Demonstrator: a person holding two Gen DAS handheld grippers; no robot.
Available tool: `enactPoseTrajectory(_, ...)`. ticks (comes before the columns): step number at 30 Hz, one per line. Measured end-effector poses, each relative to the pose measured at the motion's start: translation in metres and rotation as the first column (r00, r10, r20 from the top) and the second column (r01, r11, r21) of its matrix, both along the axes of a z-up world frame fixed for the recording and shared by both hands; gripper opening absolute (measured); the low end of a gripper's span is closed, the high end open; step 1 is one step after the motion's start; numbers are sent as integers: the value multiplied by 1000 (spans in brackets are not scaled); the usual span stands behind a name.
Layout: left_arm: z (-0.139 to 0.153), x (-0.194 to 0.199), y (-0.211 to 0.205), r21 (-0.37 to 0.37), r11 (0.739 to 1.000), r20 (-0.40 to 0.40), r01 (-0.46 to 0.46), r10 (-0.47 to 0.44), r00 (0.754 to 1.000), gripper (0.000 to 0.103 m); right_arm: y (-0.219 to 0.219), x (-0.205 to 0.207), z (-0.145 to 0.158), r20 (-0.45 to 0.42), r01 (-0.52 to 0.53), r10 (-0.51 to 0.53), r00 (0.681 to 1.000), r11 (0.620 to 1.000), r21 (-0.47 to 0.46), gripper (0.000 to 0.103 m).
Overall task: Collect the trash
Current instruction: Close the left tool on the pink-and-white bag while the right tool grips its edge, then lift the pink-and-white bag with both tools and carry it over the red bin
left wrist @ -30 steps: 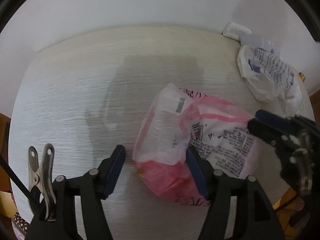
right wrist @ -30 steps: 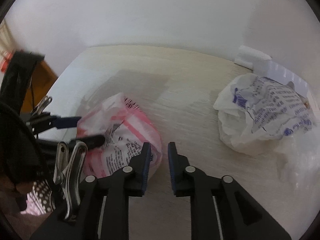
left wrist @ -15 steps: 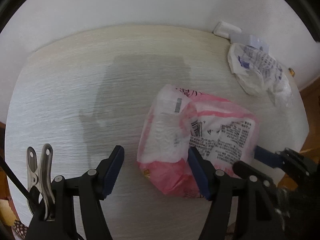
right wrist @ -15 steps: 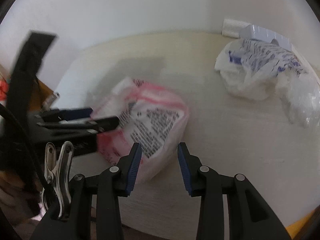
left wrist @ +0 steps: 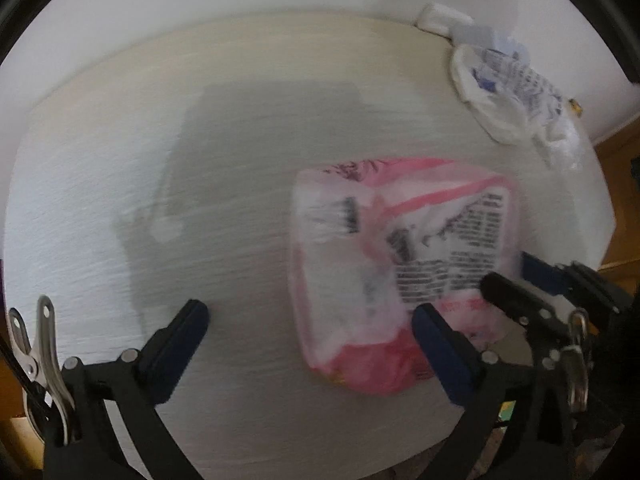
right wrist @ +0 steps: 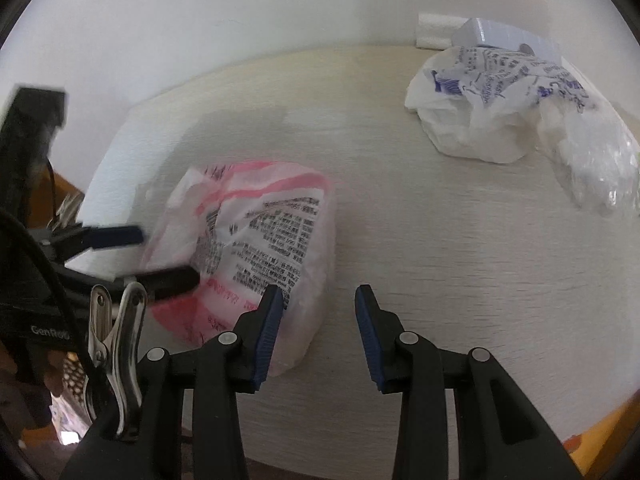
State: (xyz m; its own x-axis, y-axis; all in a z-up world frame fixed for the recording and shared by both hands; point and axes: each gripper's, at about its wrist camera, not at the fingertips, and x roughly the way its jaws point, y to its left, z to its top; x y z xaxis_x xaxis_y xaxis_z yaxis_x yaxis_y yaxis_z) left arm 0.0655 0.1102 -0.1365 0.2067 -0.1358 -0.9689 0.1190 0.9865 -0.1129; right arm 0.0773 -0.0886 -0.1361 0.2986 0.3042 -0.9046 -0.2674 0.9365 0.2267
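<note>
A crumpled pink-and-white plastic bag (left wrist: 400, 260) (right wrist: 256, 240) with black print lies on the pale wooden table (left wrist: 200, 160) (right wrist: 400, 220). My left gripper (left wrist: 312, 320) (right wrist: 148, 258) hangs over the bag's left end with its jaws opening wide. Its right finger overlaps the bag and its left finger is well away from it. My right gripper (right wrist: 320, 308) (left wrist: 516, 276) is open at the bag's right near corner, left finger over the plastic, right finger over bare table. Neither gripper presses on the bag.
A white bag with blue print (left wrist: 508, 96) (right wrist: 480, 96) and clear plastic wrap (right wrist: 592, 160) lie at the far right. Behind them, by the wall, are a white block (left wrist: 440, 16) (right wrist: 436, 28) and a pale box (right wrist: 504, 36). The table edge runs close below the grippers.
The left jaws have spread much wider. The right jaws went from nearly shut to open, and that gripper moved in over the pink bag's right corner.
</note>
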Motion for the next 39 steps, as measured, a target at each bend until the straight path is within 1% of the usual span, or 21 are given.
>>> enactPoseTrajectory(2, 1, -1, 0, 5, 1000, 1, 9, -9, 1000, 103, 1, 0, 0, 14, -8, 8, 1000, 1000, -11, 39)
enactPoseTrajectory(5, 4, -9, 4, 21, 1000, 20, 19, -19, 1000, 100, 3, -1, 0, 30, 2, -2, 1000, 1000, -13, 40)
enactPoseTrajectory(6, 5, -11, 4, 18, 999, 35, 28, -29, 999, 97, 4, -6, 2, 31, 8, -8, 999, 1000, -7, 40)
enactPoseTrajectory(9, 10, -19, -1, -2, 998, 78, 60, -60, 995, 82, 5, -7, 1, 33, 19, -20, 999, 1000, 14, 43)
enactPoseTrajectory(11, 12, -21, -3, -14, 997, 91, 75, -74, 993, 78, 2, -10, 3, 32, 28, -29, 999, 999, 25, 44)
enactPoseTrajectory(13, 13, -21, -6, -27, 996, 106, 85, -82, 991, 70, 2, -10, 3, 36, 38, -38, 999, 999, 21, 45)
enactPoseTrajectory(14, 14, -25, -7, -34, 995, 112, 90, -85, 990, 68, 1, -9, 3, 38, 44, -45, 998, 999, 20, 46)
enactPoseTrajectory(16, 16, -28, -4, -53, 993, 118, 104, -97, 988, 56, 3, -9, 3, 39, 65, -65, 997, 998, 16, 46)
enactPoseTrajectory(19, 17, -32, 1, -69, 989, 125, 129, -119, 985, 46, 9, -9, 5, 43, 92, -92, 995, 996, 17, 46)
enactPoseTrajectory(22, 18, -35, 1, -72, 989, 124, 126, -117, 985, 40, 20, -13, 7, 43, 86, -88, 995, 995, 48, 33)
enactPoseTrajectory(23, 18, -31, 4, -77, 989, 123, 126, -116, 986, 39, 22, -14, 9, 46, 90, -92, 995, 995, 43, 30)
enactPoseTrajectory(25, 19, -34, 10, -80, 990, 128, 118, -107, 986, 35, 27, -15, 9, 43, 80, -82, 996, 996, 47, 23)
enactPoseTrajectory(26, 18, -31, 6, -83, 990, 129, 110, -99, 987, 34, 29, -15, 9, 41, 74, -76, 996, 996, 53, 20)
enactPoseTrajectory(28, 19, -32, 11, -94, 992, 124, 80, -68, 990, 30, 30, -15, 10, 36, 57, -59, 998, 995, 76, 14)
enactPoseTrajectory(30, 22, -35, 18, -110, 992, 115, 55, -42, 992, 28, 31, -10, 12, 34, 37, -40, 999, 995, 93, 11)
enactPoseTrajectory(32, 24, -37, 21, -103, 994, 118, 38, -25, 993, 27, 34, -9, 15, 45, 12, -17, 999, 995, 98, 9)
enactPoseTrajectory(39, 31, -50, 47, -126, 989, 117, -81, 96, 988, 25, 47, -5, 18, 37, -70, 66, 997, 989, 133, 9)
